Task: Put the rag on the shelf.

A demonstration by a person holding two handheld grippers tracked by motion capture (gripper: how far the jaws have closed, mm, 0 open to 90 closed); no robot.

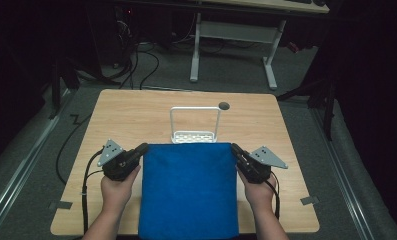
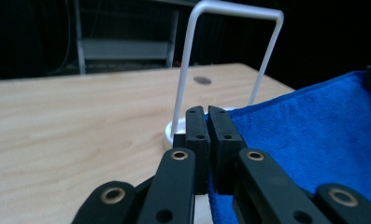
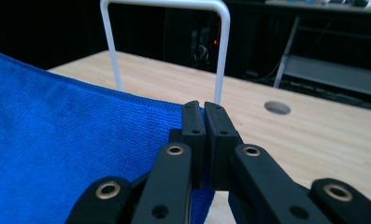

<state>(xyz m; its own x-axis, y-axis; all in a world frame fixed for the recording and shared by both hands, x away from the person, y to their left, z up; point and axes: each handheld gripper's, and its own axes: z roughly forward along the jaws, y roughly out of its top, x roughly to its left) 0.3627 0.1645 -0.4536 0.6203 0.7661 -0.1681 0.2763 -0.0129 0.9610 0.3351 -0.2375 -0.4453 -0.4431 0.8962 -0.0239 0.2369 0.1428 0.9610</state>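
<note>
A blue cloth [image 1: 188,190] hangs stretched between my two grippers above the near half of the wooden table [image 1: 136,115]. My left gripper [image 1: 144,148] is shut on the cloth's far left corner [image 2: 225,116]. My right gripper [image 1: 234,148] is shut on its far right corner [image 3: 192,109]. In the left gripper view my left gripper [image 2: 206,111] pinches the cloth [image 2: 314,140] edge. In the right gripper view my right gripper [image 3: 203,106] pinches the cloth [image 3: 57,140] the same way. A white wire rack [image 1: 194,125] stands upright just beyond the cloth's far edge.
A small round hole [image 1: 224,105] lies in the tabletop behind the rack. Cables trail from both grippers over the table's near edge. Beyond the table stand a white desk frame [image 1: 236,45] and floor cables. The rack's white hoop [image 2: 230,46] rises close ahead.
</note>
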